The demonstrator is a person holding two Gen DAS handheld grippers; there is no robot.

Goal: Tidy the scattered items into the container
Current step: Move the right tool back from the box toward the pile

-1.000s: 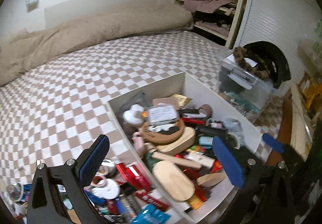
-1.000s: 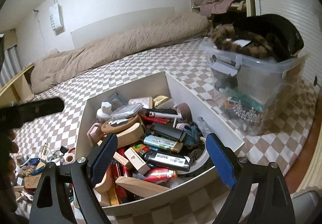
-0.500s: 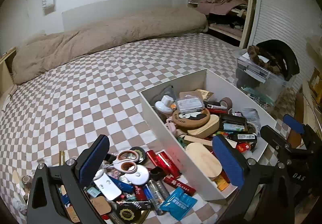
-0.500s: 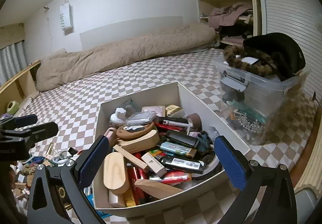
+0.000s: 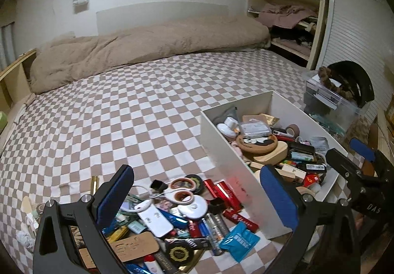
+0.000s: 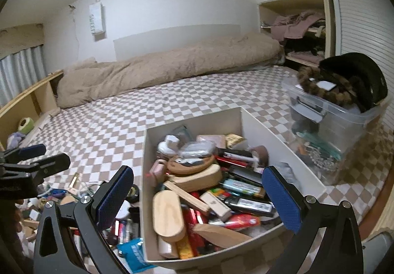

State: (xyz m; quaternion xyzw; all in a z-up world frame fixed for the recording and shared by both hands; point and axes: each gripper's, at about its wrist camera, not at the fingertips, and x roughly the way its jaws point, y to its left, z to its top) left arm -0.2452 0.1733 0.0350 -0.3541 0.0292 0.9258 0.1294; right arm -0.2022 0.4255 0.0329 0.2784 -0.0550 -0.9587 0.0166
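Left hand-held gripper (image 5: 197, 202) open — scattered items (image 5: 182, 212) just below.

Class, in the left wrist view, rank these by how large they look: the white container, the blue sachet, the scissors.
1. white container
2. and 3. blue sachet and scissors look about alike; the sachet lies nearer the camera, so unranked.

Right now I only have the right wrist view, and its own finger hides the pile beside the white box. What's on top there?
Observer: Scissors with pale handles lie near the top of the pile.
Operator: Is the left gripper carrying anything?
Observer: No, the left gripper is open and empty over that pile.
Operator: Anything tight against the box?
Observer: Red packs lie right against the outer wall of the white box.
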